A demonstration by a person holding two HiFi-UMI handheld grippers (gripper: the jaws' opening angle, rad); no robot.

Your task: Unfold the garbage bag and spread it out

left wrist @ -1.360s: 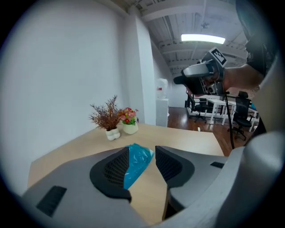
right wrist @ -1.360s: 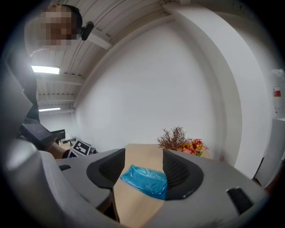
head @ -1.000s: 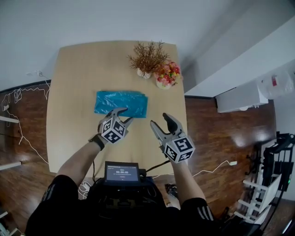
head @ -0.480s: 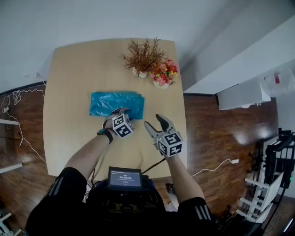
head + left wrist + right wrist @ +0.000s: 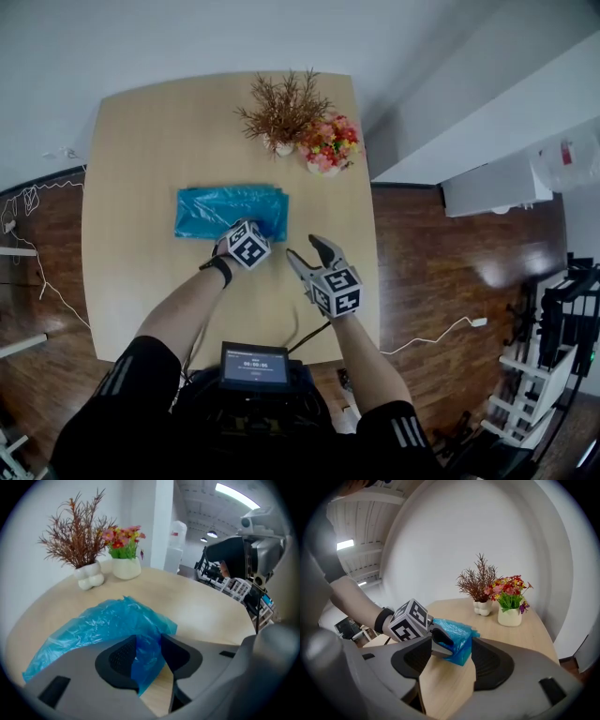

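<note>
Jaws of left gripper, just closing, straddle one corner of the folded blue plastic garbage bag, not yet pinching; right gripper gapes empty beside it. Unfolding not begun.

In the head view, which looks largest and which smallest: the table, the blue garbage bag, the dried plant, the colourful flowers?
1. table
2. garbage bag
3. dried plant
4. flowers, only somewhat smaller than the dried plant

Beyond the left gripper, the twig pot and flower pot block the far edge; bare surface lies open to its left.
</note>
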